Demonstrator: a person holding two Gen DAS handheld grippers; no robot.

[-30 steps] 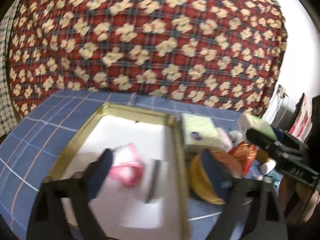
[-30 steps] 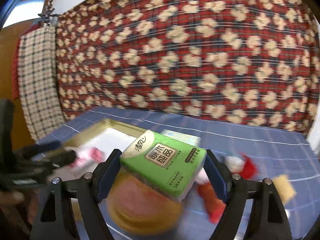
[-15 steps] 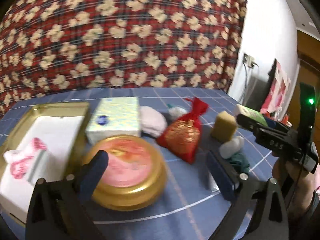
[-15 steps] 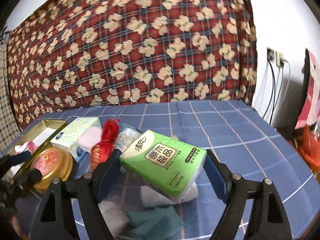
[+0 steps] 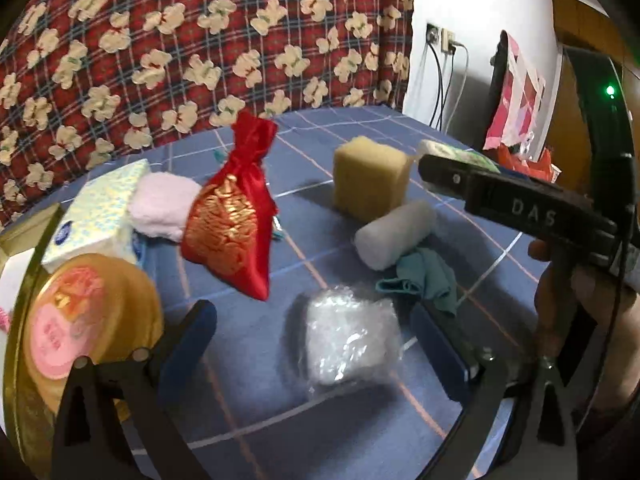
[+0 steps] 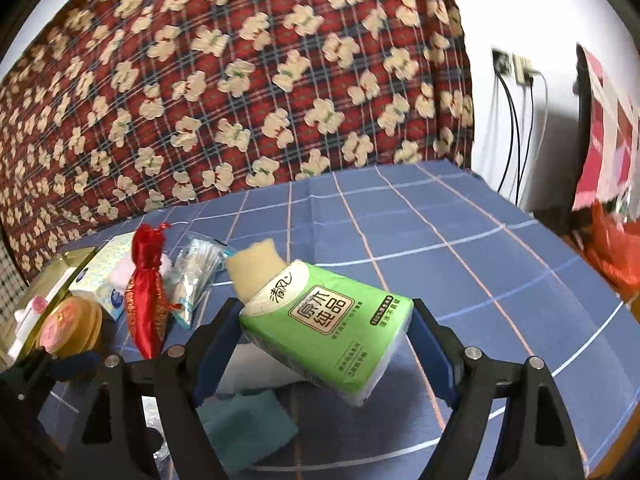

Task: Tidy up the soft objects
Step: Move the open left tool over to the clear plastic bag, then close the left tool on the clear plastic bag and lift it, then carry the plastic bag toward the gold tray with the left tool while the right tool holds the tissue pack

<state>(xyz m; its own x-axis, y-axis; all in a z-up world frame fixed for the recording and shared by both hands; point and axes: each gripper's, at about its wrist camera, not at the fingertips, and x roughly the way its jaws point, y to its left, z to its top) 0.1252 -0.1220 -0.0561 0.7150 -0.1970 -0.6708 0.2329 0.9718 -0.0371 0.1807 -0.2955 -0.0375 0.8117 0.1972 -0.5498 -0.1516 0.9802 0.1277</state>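
Note:
My right gripper point(image 6: 324, 334) is shut on a green tissue pack point(image 6: 326, 326), held tilted above the blue checked tablecloth point(image 6: 440, 248). My left gripper point(image 5: 316, 344) is open, and a clear bubble-wrap bundle point(image 5: 348, 340) lies on the cloth between its fingers, untouched. Ahead of it lie a red satin pouch point(image 5: 230, 216), a yellow sponge point(image 5: 368, 178), a white rolled towel point(image 5: 394, 236), a teal cloth point(image 5: 424, 280), a pink fluffy cloth point(image 5: 162, 206) and a pale tissue box point(image 5: 96, 212). The right gripper's finger point(image 5: 500, 200) crosses the left wrist view at the right.
A round gold tin with a pink lid point(image 5: 80, 316) and a gold-rimmed tray point(image 6: 60, 272) sit at the left. A red patterned quilt point(image 6: 240, 80) rises behind the table. Wall sockets with cables point(image 6: 516, 80) and red bags point(image 6: 612, 248) are at the right. A bag of cotton swabs point(image 6: 196, 272) lies by the pouch.
Both grippers swung right, away from the tray and over the pile of soft things. The left gripper now straddles the bubble-wrap bundle. The tissue pack stayed in the right gripper's grip.

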